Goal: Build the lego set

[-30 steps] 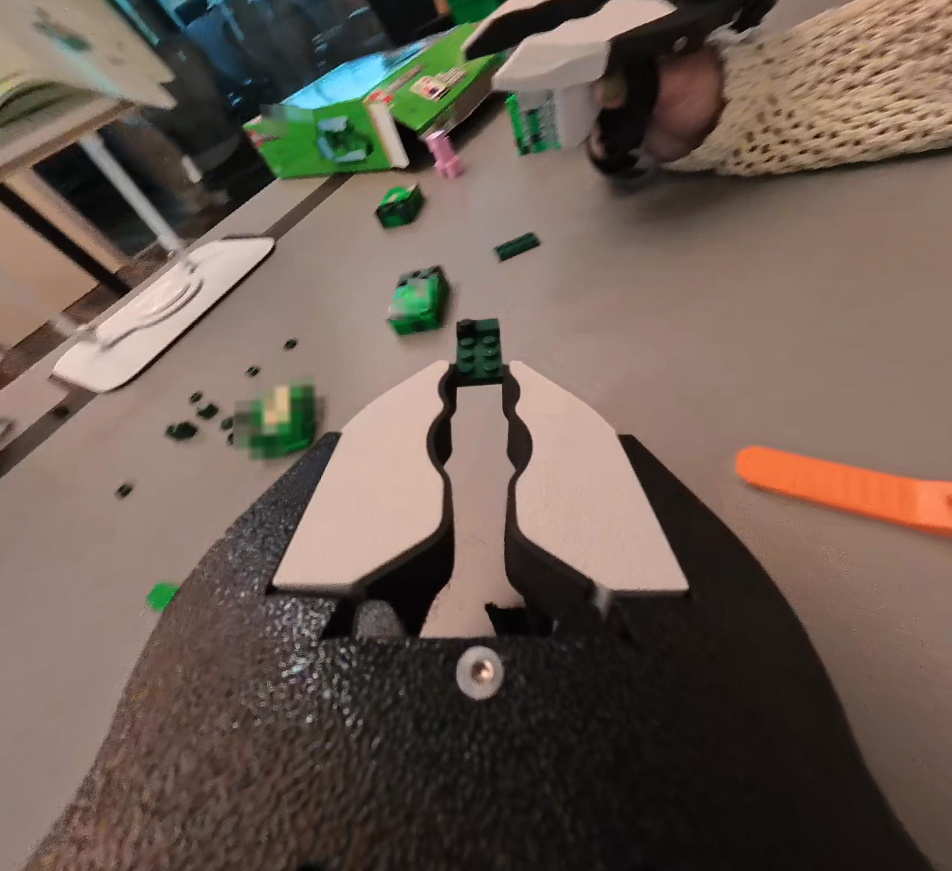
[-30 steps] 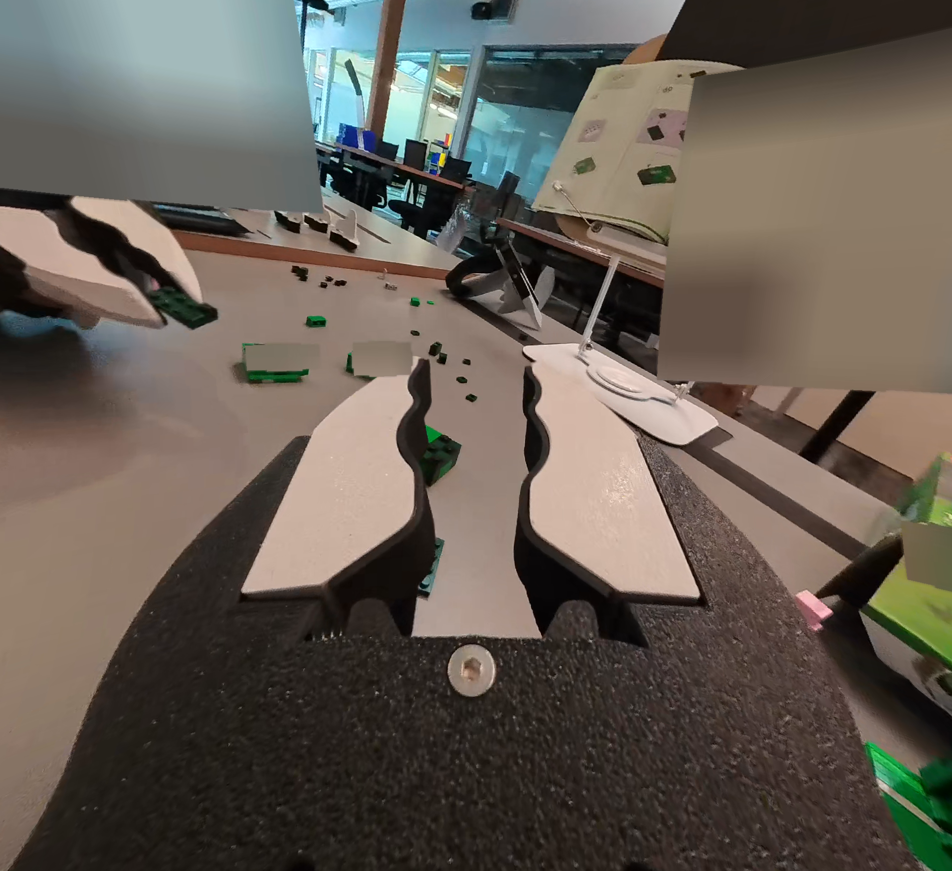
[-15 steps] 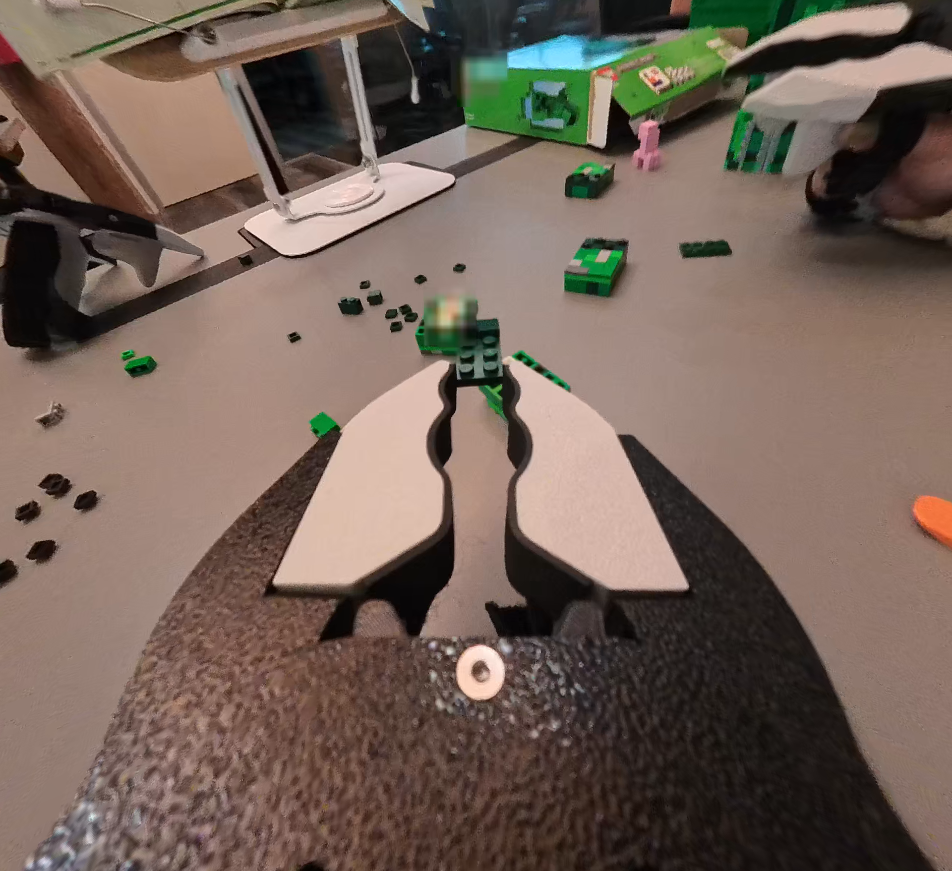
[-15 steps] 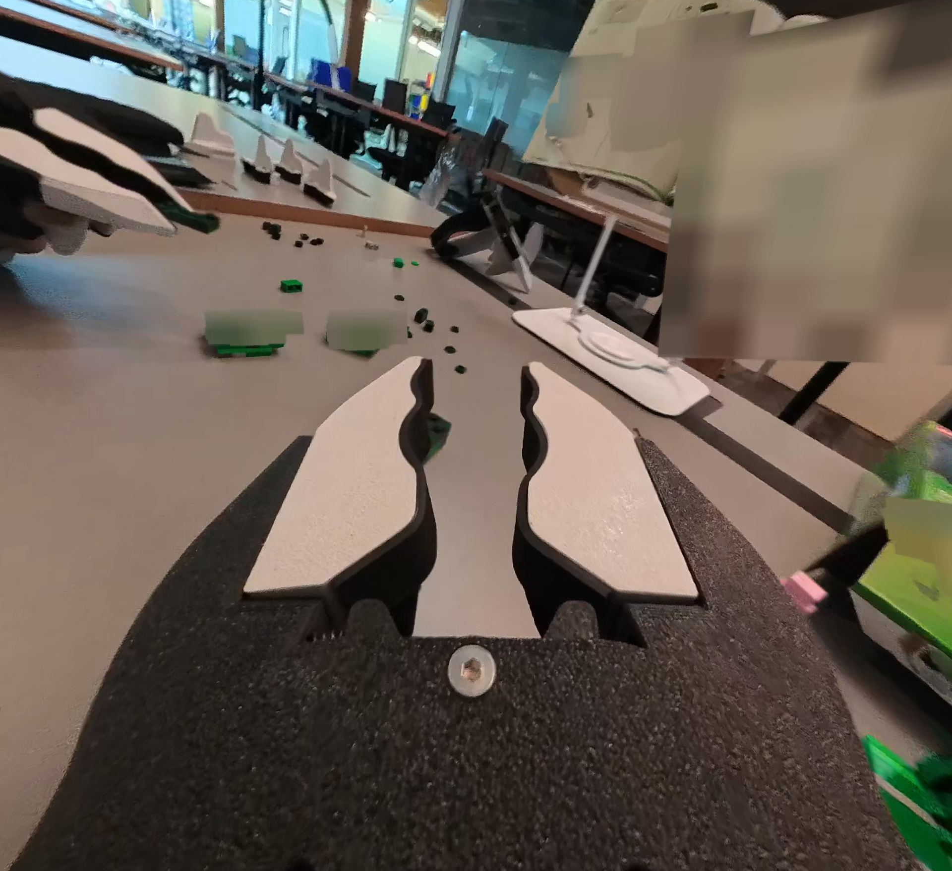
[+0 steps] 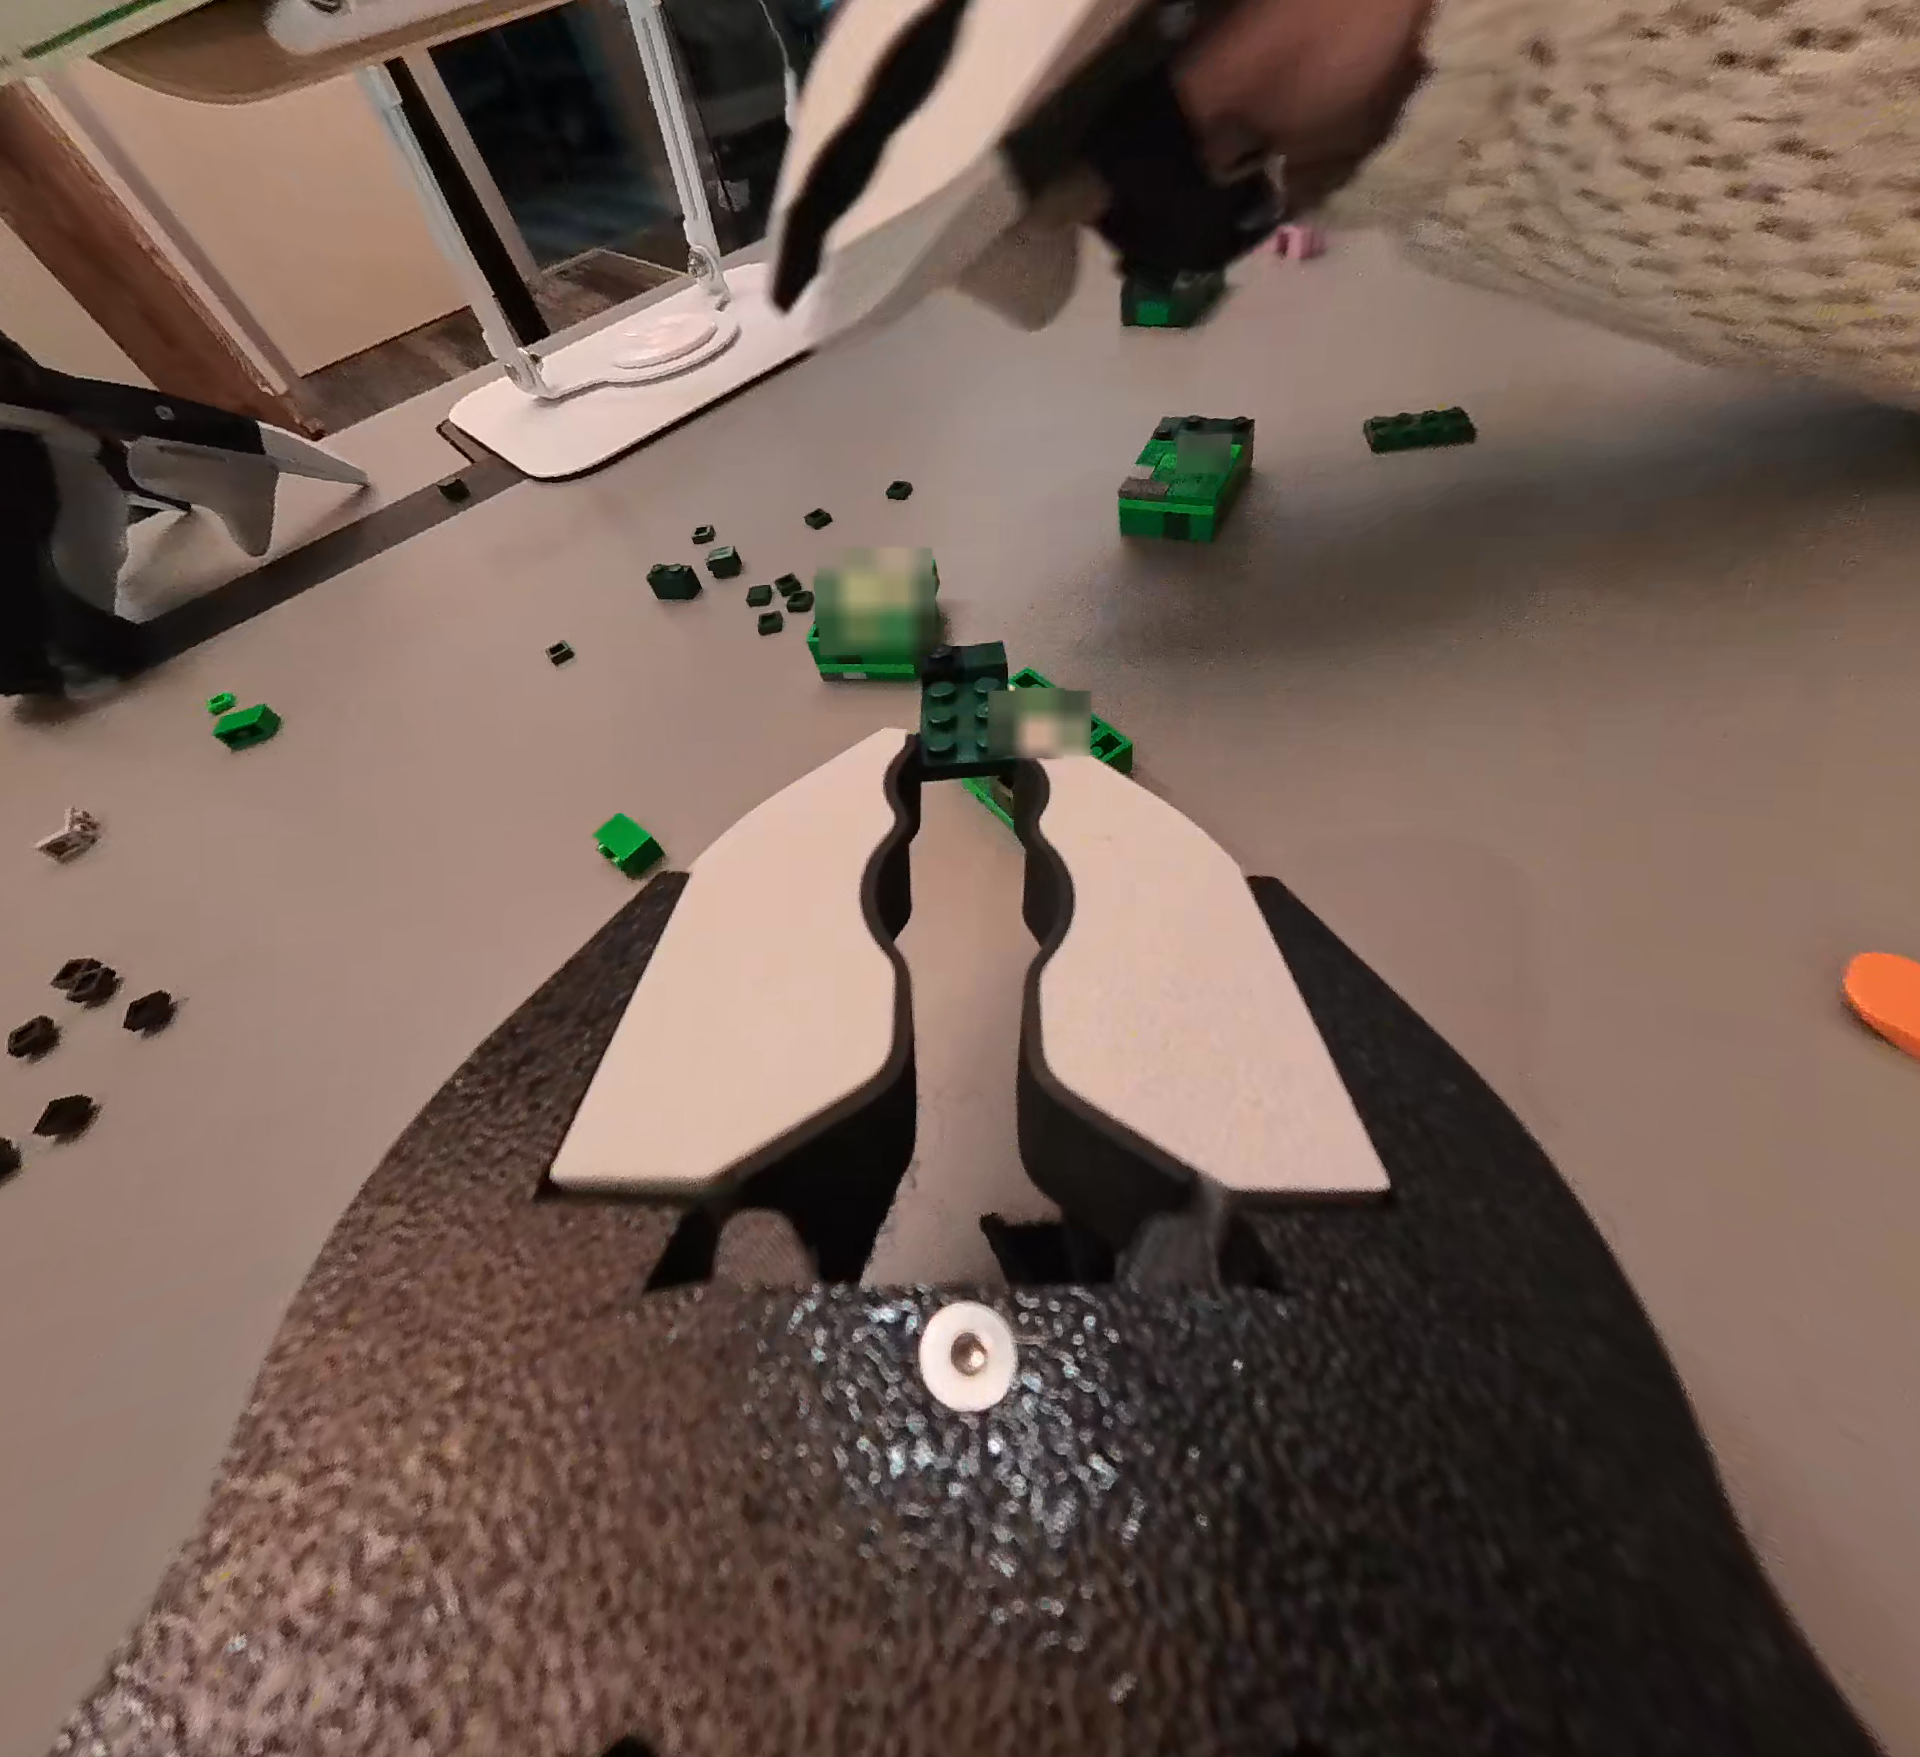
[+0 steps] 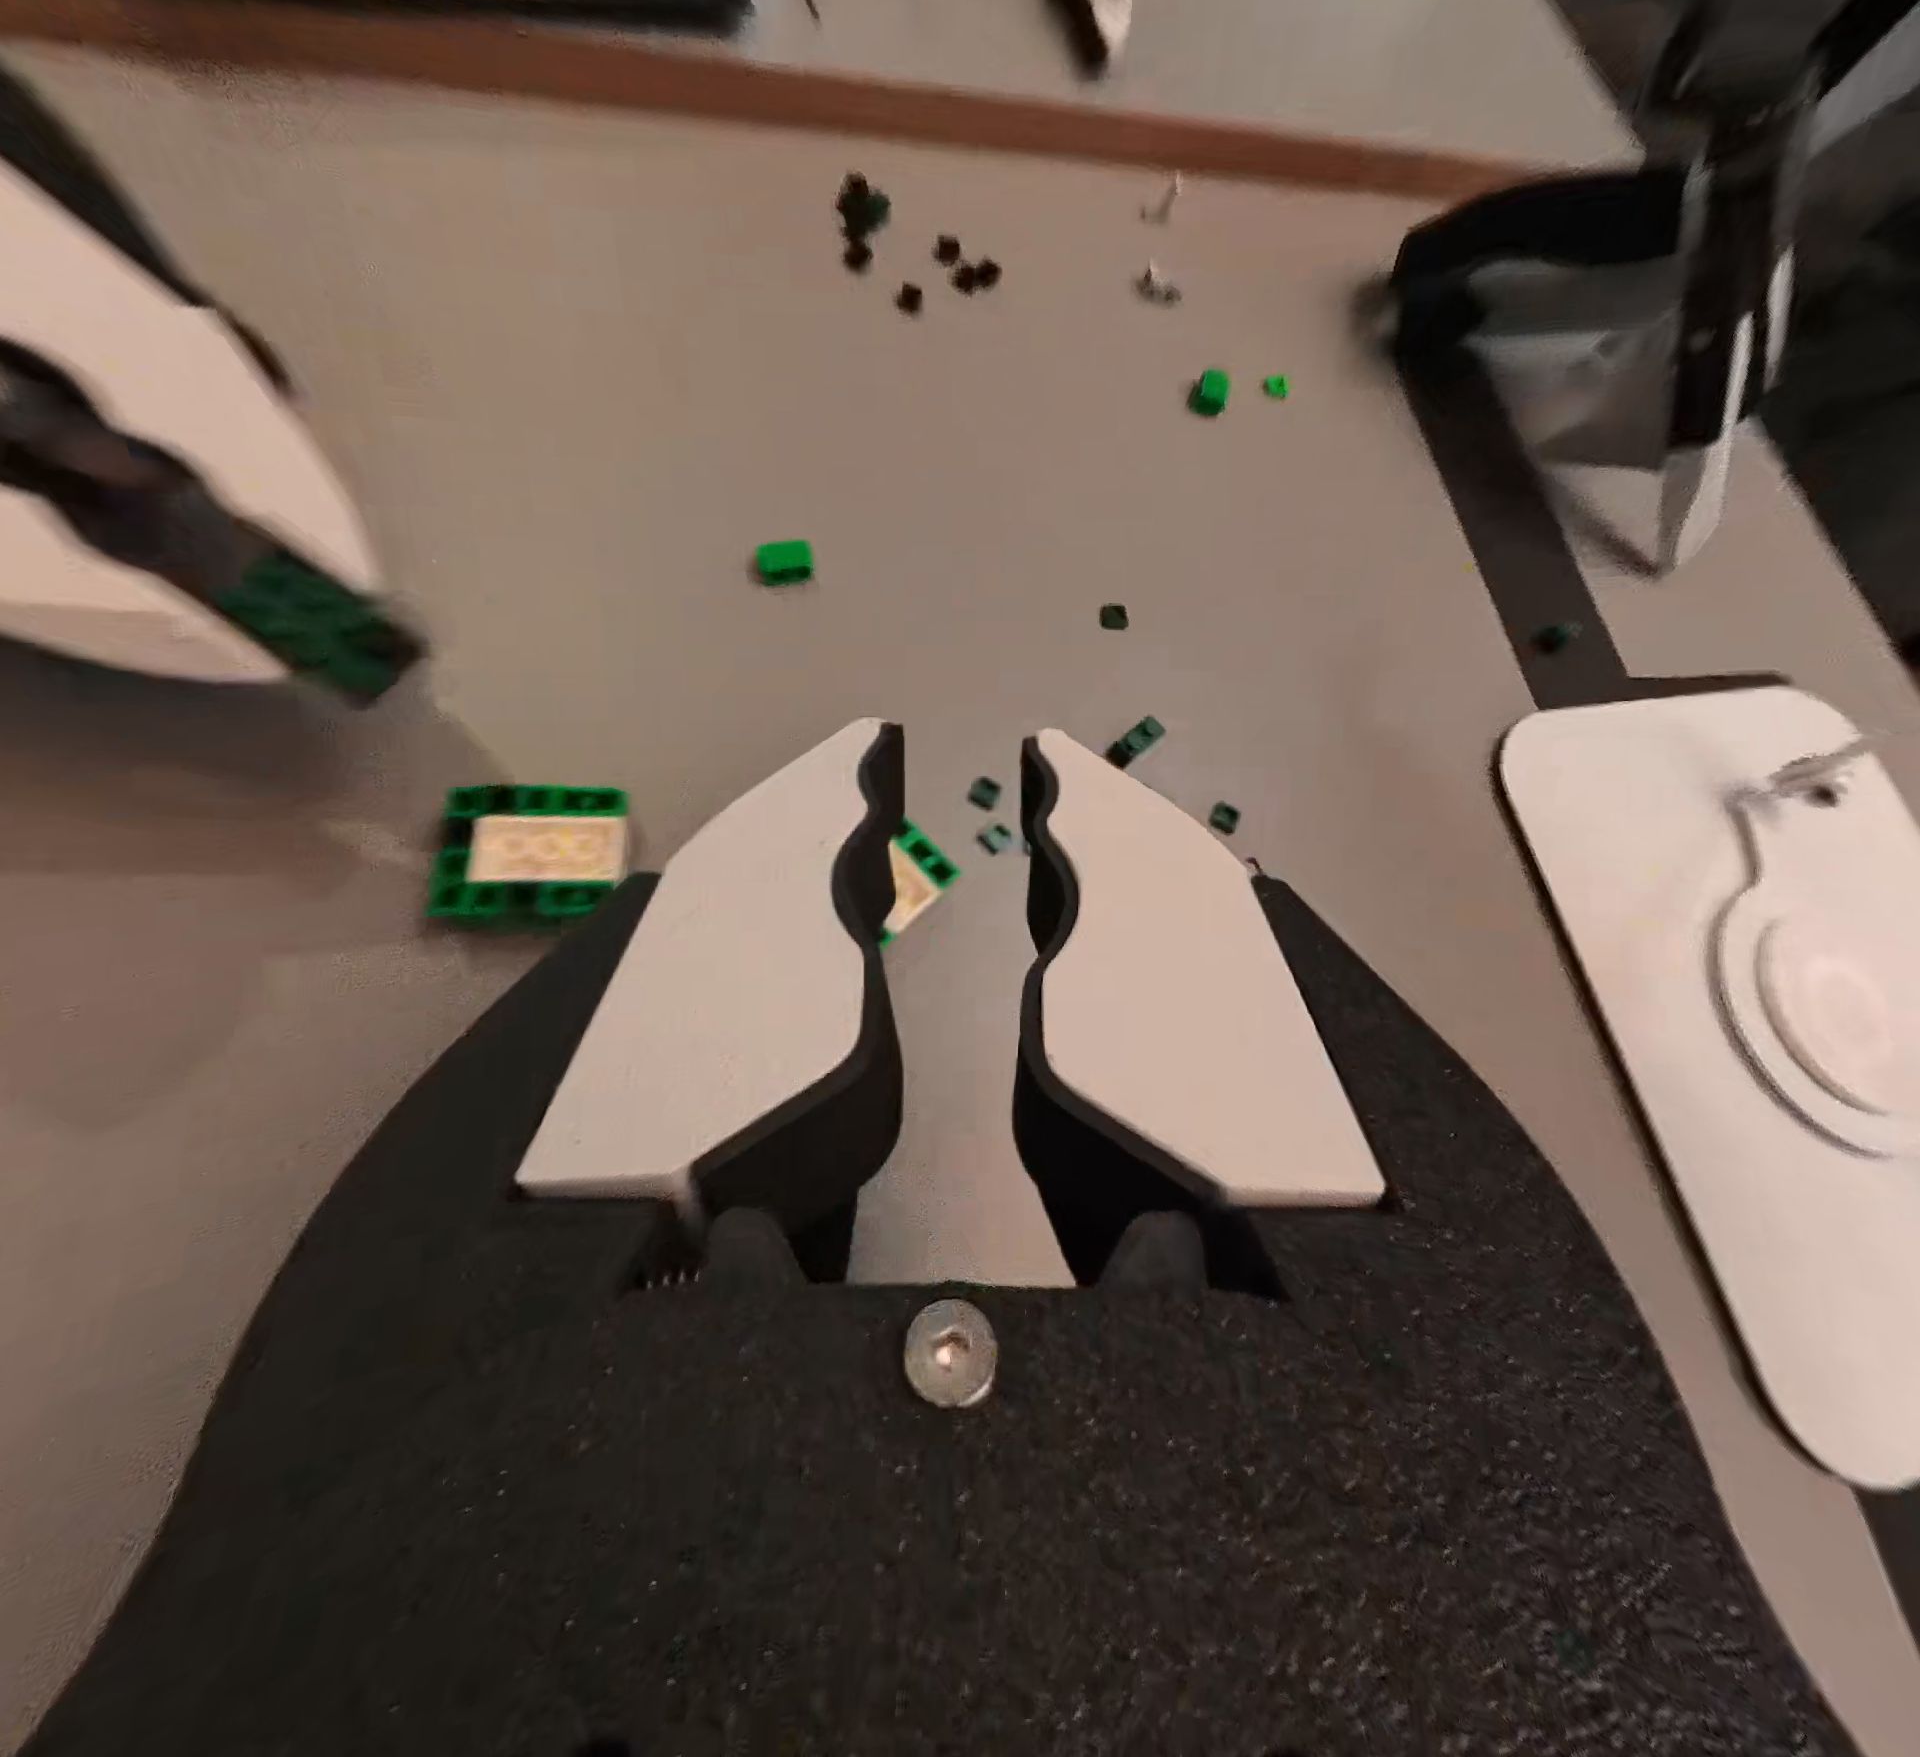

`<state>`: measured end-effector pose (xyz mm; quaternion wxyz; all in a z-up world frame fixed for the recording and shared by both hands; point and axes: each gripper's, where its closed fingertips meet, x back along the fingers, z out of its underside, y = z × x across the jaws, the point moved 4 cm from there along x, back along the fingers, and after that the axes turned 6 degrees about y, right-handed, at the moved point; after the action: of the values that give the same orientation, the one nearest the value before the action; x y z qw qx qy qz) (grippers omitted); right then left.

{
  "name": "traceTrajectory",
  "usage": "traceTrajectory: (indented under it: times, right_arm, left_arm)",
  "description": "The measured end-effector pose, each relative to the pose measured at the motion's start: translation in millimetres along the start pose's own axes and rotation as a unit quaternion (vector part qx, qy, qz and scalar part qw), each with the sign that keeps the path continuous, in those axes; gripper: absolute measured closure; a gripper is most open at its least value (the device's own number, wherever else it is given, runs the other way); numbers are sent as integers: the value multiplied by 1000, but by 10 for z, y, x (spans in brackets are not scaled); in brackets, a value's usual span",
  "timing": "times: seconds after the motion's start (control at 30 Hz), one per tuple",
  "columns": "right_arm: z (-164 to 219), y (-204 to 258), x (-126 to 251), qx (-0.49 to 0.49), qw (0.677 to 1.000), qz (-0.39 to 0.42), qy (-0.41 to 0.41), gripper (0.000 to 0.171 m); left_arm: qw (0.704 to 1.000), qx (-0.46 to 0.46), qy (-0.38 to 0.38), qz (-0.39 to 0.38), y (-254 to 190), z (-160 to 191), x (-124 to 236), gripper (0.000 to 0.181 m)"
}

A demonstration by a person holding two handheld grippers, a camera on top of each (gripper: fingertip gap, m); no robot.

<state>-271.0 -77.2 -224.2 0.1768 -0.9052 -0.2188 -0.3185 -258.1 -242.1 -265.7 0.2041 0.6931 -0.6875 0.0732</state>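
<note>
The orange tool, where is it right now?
In the left wrist view the orange tool lies on the grey table at the right edge, right of the left gripper.

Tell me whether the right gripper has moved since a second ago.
Yes. The right gripper, jaws open and empty, has tipped down toward the table, now over small dark green pieces near the white stand base.

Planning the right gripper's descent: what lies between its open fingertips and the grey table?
In the right wrist view, small dark green studs and the corner of a bright green plate lie under the right gripper.
</note>
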Motion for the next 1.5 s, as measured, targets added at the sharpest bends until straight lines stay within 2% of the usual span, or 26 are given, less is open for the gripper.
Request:
traceTrajectory:
  times: [0.1,0.23,0.33,0.47,0.57,0.7,0.93,1.0,1.13,1.17,1.2,1.27,1.33,1.5]
  right_arm:
    - [-23,-316,-305,-60,993,-43,97,152]
    - [-28,-612,-597,-145,966,-80,198,152]
    - [41,-813,-686,-203,940,-65,266,158]
    - [215,-882,-745,-287,885,-94,354,159]
    - [275,-864,-766,-284,873,-104,382,163]
    - [304,-919,-748,-244,881,-64,399,163]
    - [477,-678,-620,-182,866,-102,455,162]
    - [468,-635,-611,-158,876,-108,442,162]
    - [269,-419,-644,-75,913,-175,360,163]
    - [265,-400,-651,-60,916,-165,362,165]
    - [275,-412,-671,-61,915,-142,373,167]
    - [262,-397,-721,-124,908,-123,380,168]
    - [217,-362,-771,-185,901,-132,370,162]
    - [266,-361,-818,-198,886,-102,406,158]
  left_arm:
    - [1000,-5,4,1,-14,2,-11,165]
    - [1000,-18,14,2,-45,14,-32,165]
    - [999,-29,24,2,-68,27,-52,165]
    - [999,-33,29,2,-82,33,-64,165]
    - [999,-36,30,1,-85,35,-62,165]
    - [999,-39,33,1,-93,39,-66,165]
    - [998,-46,38,1,-109,46,-77,165]
    - [998,-45,38,1,-108,46,-78,165]
    - [998,-45,38,1,-109,46,-76,165]
    - [998,-46,38,1,-110,45,-76,165]
    - [998,-46,38,1,-110,47,-75,165]
    - [998,-47,39,2,-112,48,-78,165]
    - [998,-47,41,2,-114,51,-80,165]
    - [998,-50,42,2,-117,54,-80,165]
